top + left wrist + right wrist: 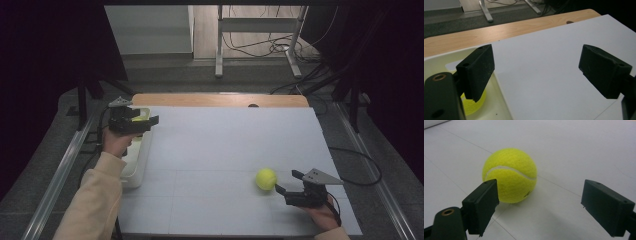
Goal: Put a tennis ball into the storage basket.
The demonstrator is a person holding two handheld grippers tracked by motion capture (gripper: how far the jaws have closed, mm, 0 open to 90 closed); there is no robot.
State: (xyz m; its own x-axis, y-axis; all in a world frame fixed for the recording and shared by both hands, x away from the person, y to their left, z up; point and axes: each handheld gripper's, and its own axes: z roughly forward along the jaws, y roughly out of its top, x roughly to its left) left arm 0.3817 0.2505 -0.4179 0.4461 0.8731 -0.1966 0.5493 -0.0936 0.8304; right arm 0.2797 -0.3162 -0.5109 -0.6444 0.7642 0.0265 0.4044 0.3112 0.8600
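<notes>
Yellow tennis ball (266, 178) lies on the white table (225, 145), just ahead of the right gripper (286, 183), whose jaws gape empty. Left gripper (148, 120) hangs open and empty over the cream tray (134, 172), where a second yellow ball (472, 105) sits.

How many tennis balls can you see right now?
2: one tennis ball on the white mat by the right gripper; another in the tray, partly hidden beneath the left gripper.

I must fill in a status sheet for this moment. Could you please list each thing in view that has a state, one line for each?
Left gripper: open, nothing between its fingers, above the tray's edge.
Right gripper: open, aimed at the loose ball, not gripping it.
Tennis ball on the mat: resting free on the white mat.
Tennis ball in the tray: lying inside, partly hidden.
White tray: at the mat's left edge, holding one ball.
</notes>
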